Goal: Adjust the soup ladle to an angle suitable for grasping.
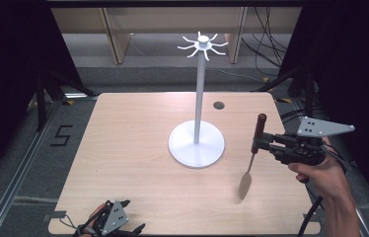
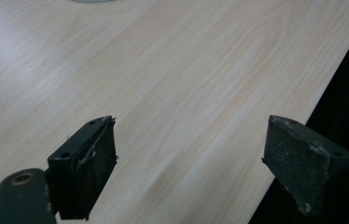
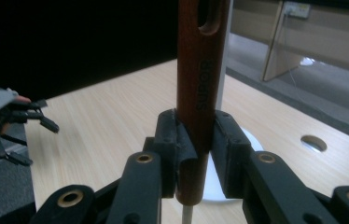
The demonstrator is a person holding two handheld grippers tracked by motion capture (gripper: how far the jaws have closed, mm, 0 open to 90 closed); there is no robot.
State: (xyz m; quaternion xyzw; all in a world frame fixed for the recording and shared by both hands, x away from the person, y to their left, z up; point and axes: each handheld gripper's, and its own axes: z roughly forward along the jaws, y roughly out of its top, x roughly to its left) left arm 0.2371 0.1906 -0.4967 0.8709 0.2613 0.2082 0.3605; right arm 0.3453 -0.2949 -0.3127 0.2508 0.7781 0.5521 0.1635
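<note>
My right gripper (image 1: 265, 143) is shut on the brown wooden handle (image 1: 258, 129) of a utensil held upright, its metal blade (image 1: 245, 183) hanging down just over the table. Seen from the right gripper view, the jaws (image 3: 199, 140) clamp the handle (image 3: 200, 88) low down, and a hanging hole shows near its top. A white hook stand (image 1: 200, 89) rises from a round base (image 1: 196, 148) mid-table, left of the utensil. By the table's near left edge, my left gripper (image 1: 132, 216) is open, with bare wood between its fingers (image 2: 86, 163).
The wooden table (image 1: 133, 148) has a round cable hole (image 1: 218, 105) behind the stand. The stand's top carries several curved white hooks (image 1: 202, 44). Dark curtains flank both sides. Cables lie on the floor at the far right. My left gripper (image 3: 0, 116) shows far left in the right gripper view.
</note>
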